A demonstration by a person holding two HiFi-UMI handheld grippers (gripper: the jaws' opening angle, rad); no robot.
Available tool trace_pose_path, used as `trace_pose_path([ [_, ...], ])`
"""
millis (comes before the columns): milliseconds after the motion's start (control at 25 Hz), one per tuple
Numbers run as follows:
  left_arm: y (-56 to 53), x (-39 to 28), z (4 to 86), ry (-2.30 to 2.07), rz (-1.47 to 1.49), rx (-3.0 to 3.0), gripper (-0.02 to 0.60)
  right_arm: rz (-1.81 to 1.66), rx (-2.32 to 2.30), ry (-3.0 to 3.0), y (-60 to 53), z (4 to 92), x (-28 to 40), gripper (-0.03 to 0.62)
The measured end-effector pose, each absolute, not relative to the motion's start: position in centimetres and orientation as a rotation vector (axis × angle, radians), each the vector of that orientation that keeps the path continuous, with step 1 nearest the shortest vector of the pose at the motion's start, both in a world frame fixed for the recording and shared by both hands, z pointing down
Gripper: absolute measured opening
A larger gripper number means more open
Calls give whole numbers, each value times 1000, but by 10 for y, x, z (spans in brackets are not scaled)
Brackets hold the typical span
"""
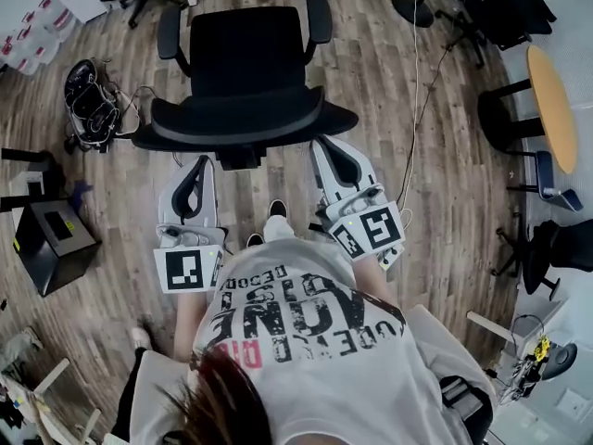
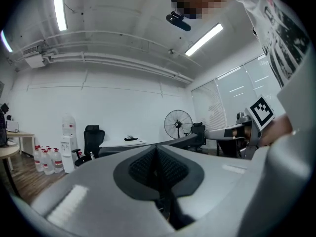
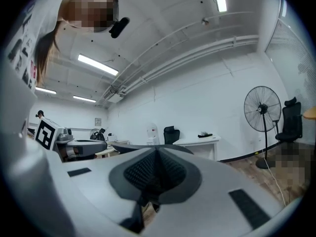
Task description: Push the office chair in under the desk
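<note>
Chair: bulky, likely rolls easily; stiff backrest rim is the push point. Left hand-held gripper and right hand-held gripper clenched, empty, just behind it.

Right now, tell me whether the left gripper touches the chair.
Cannot tell. Head view: left gripper tip sits at the chair edge, no plain contact or gap.

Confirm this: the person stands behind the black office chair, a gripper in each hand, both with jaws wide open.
One thing is wrong: both are shut. The left gripper has its jaws together in the left gripper view, and the right gripper likewise in the right gripper view, with nothing between them. The person does stand behind the black chair.
</note>
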State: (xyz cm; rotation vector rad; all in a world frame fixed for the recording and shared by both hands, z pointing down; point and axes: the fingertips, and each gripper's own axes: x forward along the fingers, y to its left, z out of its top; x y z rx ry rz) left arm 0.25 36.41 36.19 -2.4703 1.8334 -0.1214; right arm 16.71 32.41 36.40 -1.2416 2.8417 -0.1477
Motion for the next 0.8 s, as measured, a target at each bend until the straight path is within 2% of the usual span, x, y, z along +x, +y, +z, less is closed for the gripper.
trace_pose_path([
  [800,364,-50,383,1958,-288,-2445,12,-164,-1342,2852,311,378,171,26],
])
